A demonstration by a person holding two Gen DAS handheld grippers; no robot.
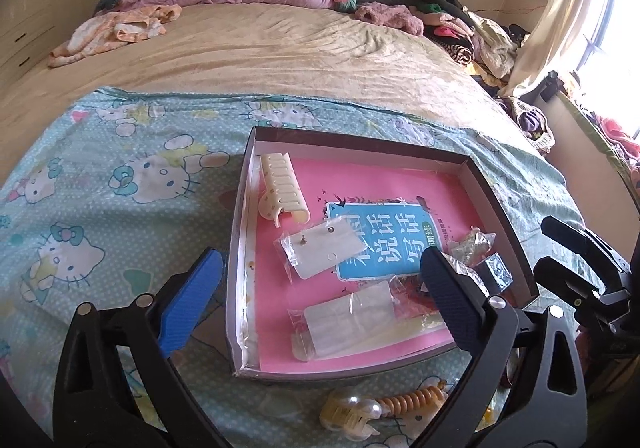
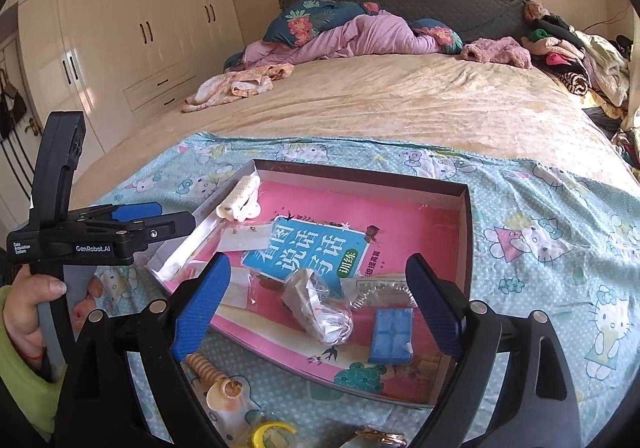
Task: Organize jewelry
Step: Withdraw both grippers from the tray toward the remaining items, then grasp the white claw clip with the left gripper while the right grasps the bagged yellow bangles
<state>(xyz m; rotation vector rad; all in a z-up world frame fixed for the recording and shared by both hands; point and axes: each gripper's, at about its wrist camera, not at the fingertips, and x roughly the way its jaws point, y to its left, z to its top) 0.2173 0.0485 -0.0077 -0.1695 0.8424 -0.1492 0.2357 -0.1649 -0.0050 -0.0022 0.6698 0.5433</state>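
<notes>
Now a shallow box (image 1: 496, 208) lies on the bed (image 1: 280, 56), holding bagged jewelry packets (image 1: 320, 248) and a cream hair claw (image 1: 282, 188). Above it, left gripper (image 1: 320, 288) and right gripper (image 2: 320, 300) fingers stand wide apart, gripping nothing.

One box (image 1: 472, 162) — two grippers (image 1: 320, 280).

Glossy pink paper book cover (image 1: 352, 216) lines the shallow matt cardboard box (image 1: 360, 140). A smooth cream plastic hair claw (image 1: 282, 188) lies there, beside crinkly clear plastic bags (image 2: 320, 308) catching light. Underneath, soft printed cotton cartoon-cat sheet (image 1: 120, 184); beyond it, plush beige velvety bedspread (image 2: 400, 104). Blue gripper pads (image 2: 204, 308) look finely textured, matt.
</notes>
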